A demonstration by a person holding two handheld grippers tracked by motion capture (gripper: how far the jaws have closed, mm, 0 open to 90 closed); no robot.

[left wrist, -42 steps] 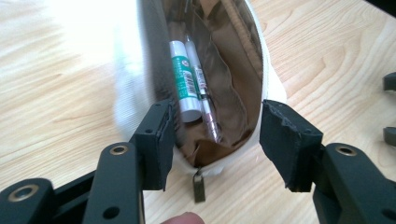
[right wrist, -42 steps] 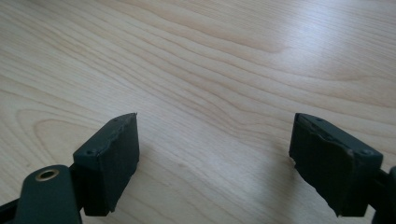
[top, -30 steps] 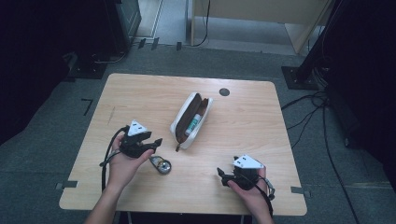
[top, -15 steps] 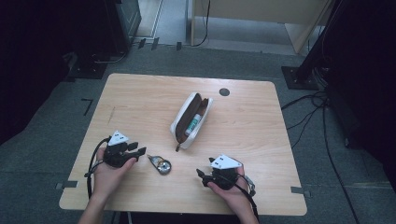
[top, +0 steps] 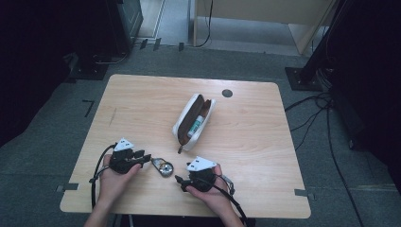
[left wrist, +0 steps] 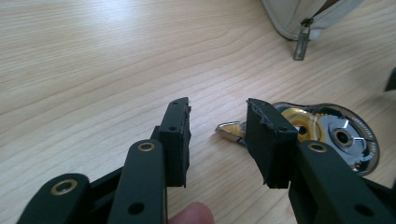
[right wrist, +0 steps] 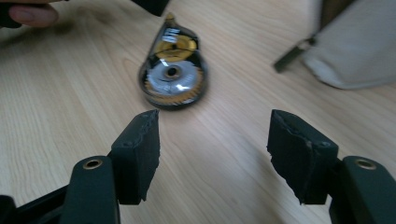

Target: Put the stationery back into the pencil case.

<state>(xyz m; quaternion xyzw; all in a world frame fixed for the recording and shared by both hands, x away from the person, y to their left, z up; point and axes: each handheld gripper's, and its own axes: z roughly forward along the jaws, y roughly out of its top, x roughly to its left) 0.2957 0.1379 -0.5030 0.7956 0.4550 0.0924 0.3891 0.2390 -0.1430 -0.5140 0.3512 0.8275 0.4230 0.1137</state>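
Both grippers have converged on the correction tape dispenser (top: 164,167) near the tabletop's front edge. Left gripper (left wrist: 218,135) has been closing, right gripper (right wrist: 212,149) stands half open, both empty. Risk: colliding jaws could knock the dispenser aside.

A white pencil case (top: 191,124) lies unzipped mid-table (a pen inside it), well short of the dark round hole (top: 227,93) near the wooden table's (top: 142,101) far edge.
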